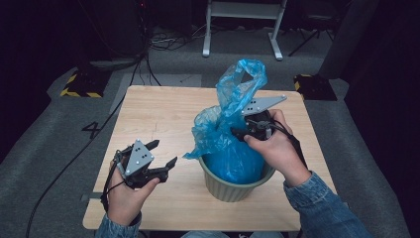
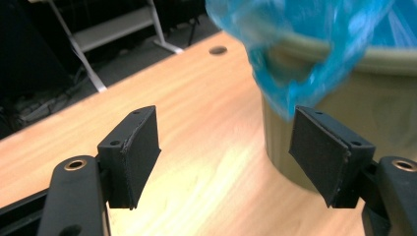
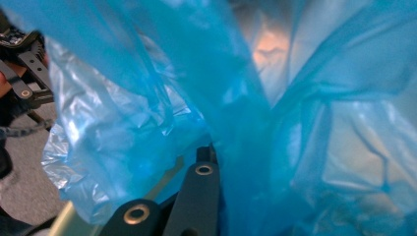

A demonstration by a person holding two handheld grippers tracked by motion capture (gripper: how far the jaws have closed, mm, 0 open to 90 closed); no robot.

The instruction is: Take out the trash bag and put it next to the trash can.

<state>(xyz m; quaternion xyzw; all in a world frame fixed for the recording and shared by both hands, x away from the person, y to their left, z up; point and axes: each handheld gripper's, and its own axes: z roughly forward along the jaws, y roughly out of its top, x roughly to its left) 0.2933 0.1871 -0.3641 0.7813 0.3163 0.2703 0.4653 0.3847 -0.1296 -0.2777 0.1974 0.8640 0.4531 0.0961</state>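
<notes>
Blue bag [image 1: 233, 124] half inside green bin [image 1: 233, 187], upper part standing above rim. Right gripper [image 1: 246, 130] at bin's far rim, jaws pinched on bag film. Left gripper [image 1: 159, 154] left of bin, jaws spread, empty; loose bag flap hangs toward it, nearer hand.

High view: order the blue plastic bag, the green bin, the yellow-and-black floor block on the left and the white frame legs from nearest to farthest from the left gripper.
From the left gripper:
1. Blue plastic bag, its low edge just to the right.
2. Green bin, right, a touch farther; close to call.
3. Yellow-and-black floor block, off the table's far left corner.
4. White frame legs, far back.
</notes>
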